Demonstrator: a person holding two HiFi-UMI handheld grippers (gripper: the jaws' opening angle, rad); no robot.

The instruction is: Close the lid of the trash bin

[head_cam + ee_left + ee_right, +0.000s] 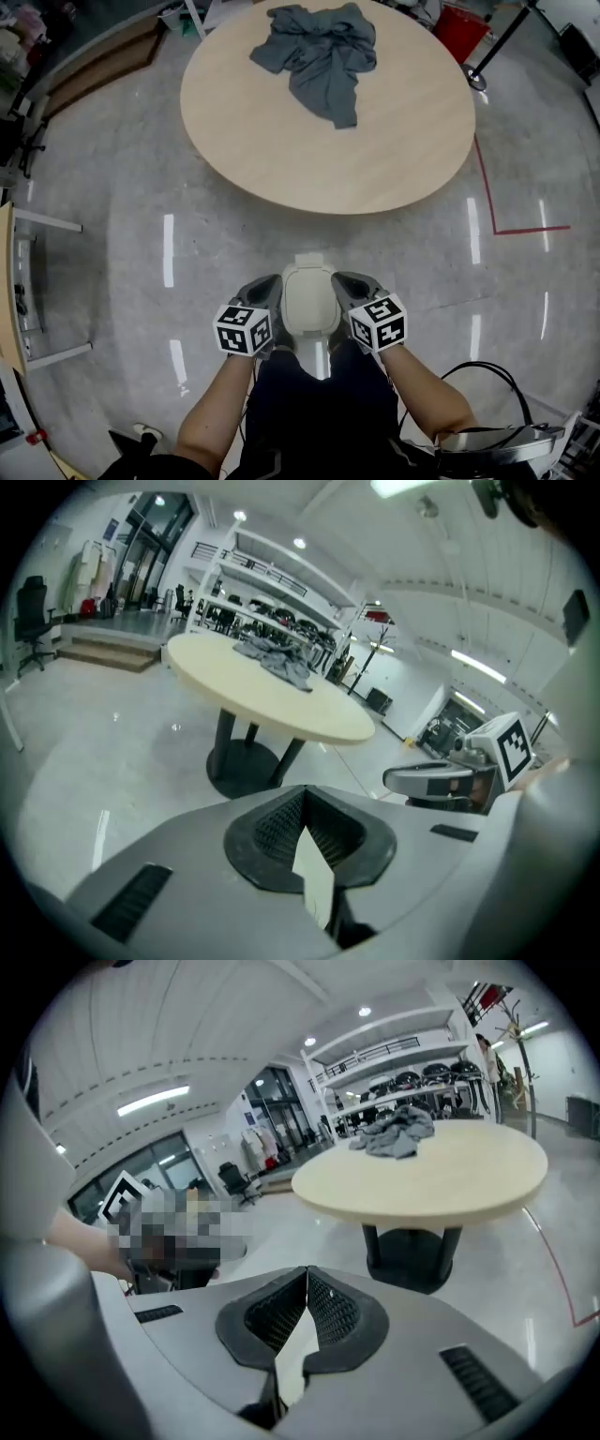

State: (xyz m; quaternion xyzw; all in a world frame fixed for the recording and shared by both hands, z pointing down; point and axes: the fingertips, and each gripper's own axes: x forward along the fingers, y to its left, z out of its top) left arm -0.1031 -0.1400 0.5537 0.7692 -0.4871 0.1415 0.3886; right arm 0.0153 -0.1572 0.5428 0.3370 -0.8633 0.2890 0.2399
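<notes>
The left gripper [303, 794] has its jaws pressed together at the tips, and nothing is held between them. The right gripper [307, 1271] is in the same state: the ribbed pads meet at the front and there is no object inside. Both grippers are near the person's body, side by side, with a pale rounded piece [310, 300] between them; I cannot tell what this piece is.

The trash bin does not show in any view, so its lid and its place cannot be described. In front of both jaws, well apart from them, stands a round table [375, 159] with a grey cloth [323, 52] lying on its far part. Beyond the table, to the right side of the jaws, there is a red object [459, 33], but it is too much cut off to say if it is the bin. Under the jaws there is only shiny floor [112, 187].

My judgement is that the task is not yet begun, and the bin must first be found. Such a lid is probably light, stiff plastic on a hinge, and rather smooth. It likely needs no pinching: shut jaws could press on its top, near the free edge far from the hinge, and lower it gently so it does not slam.
</notes>
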